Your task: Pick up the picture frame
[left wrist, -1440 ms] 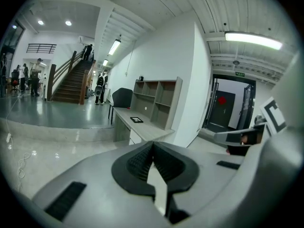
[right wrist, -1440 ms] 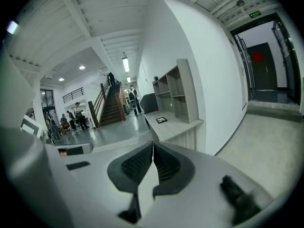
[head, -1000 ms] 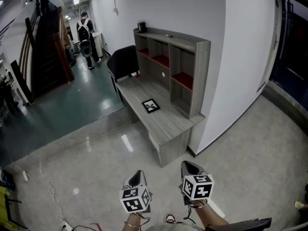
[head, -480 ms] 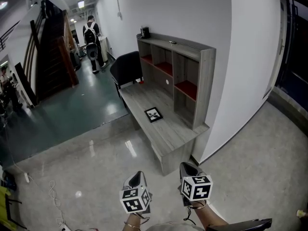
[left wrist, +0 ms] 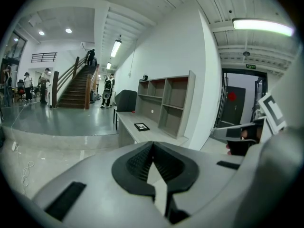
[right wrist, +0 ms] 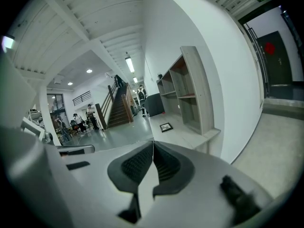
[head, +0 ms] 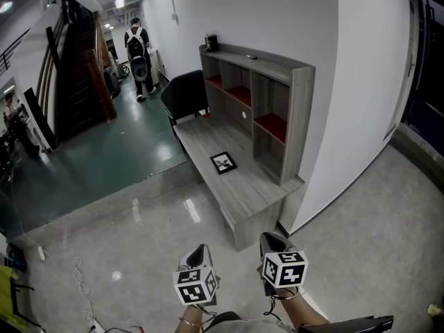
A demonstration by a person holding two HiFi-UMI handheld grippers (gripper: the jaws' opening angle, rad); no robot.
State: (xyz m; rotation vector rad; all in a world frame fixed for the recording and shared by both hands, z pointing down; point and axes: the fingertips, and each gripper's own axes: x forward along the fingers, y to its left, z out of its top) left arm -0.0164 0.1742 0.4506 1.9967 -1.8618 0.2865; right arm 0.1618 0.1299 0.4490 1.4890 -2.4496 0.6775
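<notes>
Meeting pad to pad, gripping nothing, on both the left gripper and the right gripper. Hovering side by side over open polished floor, short of the near end of the desk. Lying flat at mid-desk, well apart from both: the picture frame, bare wood around it. Crowding its right: a shelf unit. Blocking the far end: a black chair. Standing in the far corridor: a person.
</notes>
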